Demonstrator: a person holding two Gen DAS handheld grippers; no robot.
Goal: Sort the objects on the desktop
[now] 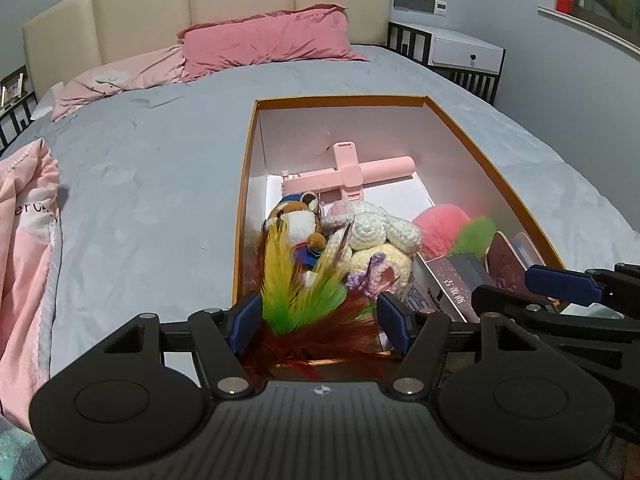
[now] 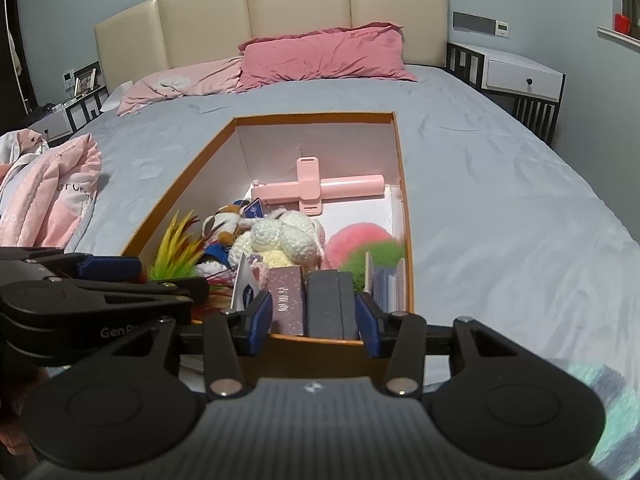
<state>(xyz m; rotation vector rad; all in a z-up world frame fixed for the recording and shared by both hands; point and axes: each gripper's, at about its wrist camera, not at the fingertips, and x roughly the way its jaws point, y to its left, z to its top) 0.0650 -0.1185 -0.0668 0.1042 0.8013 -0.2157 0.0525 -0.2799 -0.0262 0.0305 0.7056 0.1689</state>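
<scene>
Feathers (image 1: 298,292) fill the gap between the left gripper's (image 1: 318,322) jaws, a bushy yellow, green and dark red tuft that rises from between the blue pads and leans over the near end of the box (image 1: 246,184). The jaws stand spread with the tuft loose between them; whether either pad presses on it I cannot tell. It looks very light and soft, so the plumes would likely bend or slip under a squeeze; the firmer base low between the pads, hidden here, seems the better place to hold.

Between the right gripper's (image 2: 314,326) jaws stand a purple book (image 2: 286,304) and a dark grey block (image 2: 332,306), upright against the box's near wall. Those jaws are spread too, a pad on either side of the pair; contact cannot be judged. Both look stiff and flat-sided, easy to pinch across the width, though the smooth covers may slide.

Beyond both sets of jaws, farther into the box, lie a tiger doll (image 1: 298,224), a cream knitted toy (image 1: 376,236), a pink pompom (image 1: 440,226) and a pink stick (image 1: 348,178), all soft or light. The box rests on a grey bed (image 1: 160,168).
</scene>
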